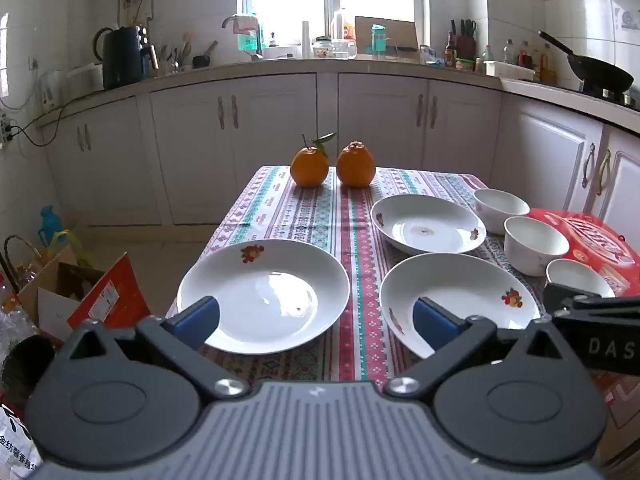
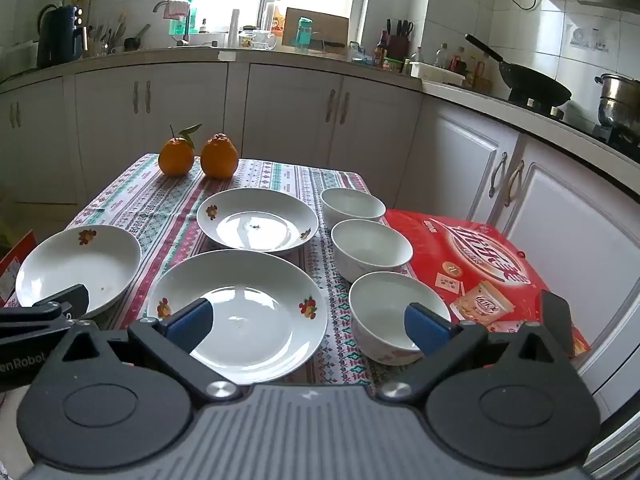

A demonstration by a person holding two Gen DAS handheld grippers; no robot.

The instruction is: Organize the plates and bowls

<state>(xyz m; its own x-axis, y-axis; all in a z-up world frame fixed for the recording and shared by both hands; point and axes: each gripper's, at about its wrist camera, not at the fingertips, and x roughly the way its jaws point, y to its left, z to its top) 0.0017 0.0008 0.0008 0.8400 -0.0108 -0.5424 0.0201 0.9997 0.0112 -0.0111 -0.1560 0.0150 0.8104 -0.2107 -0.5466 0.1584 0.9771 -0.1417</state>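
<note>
Three white plates with flower prints lie on the patterned tablecloth: a left plate [image 1: 264, 294] [image 2: 80, 268], a near middle plate [image 1: 460, 300] [image 2: 240, 312] and a far plate [image 1: 428, 224] [image 2: 258, 220]. Three white bowls stand in a row at the right: far [image 2: 352, 204] [image 1: 500, 204], middle [image 2: 372, 248] [image 1: 534, 244], near [image 2: 396, 316] [image 1: 578, 278]. My left gripper [image 1: 316, 320] hovers open over the table's near edge, between the left and middle plates. My right gripper [image 2: 310, 322] is open above the gap between the middle plate and the near bowl. Both hold nothing.
Two oranges [image 1: 332, 166] [image 2: 196, 156] stand at the table's far edge. A red gift box [image 2: 488, 276] lies right of the bowls. Cardboard boxes [image 1: 84, 296] sit on the floor at the left. Kitchen cabinets and a cluttered counter ring the room.
</note>
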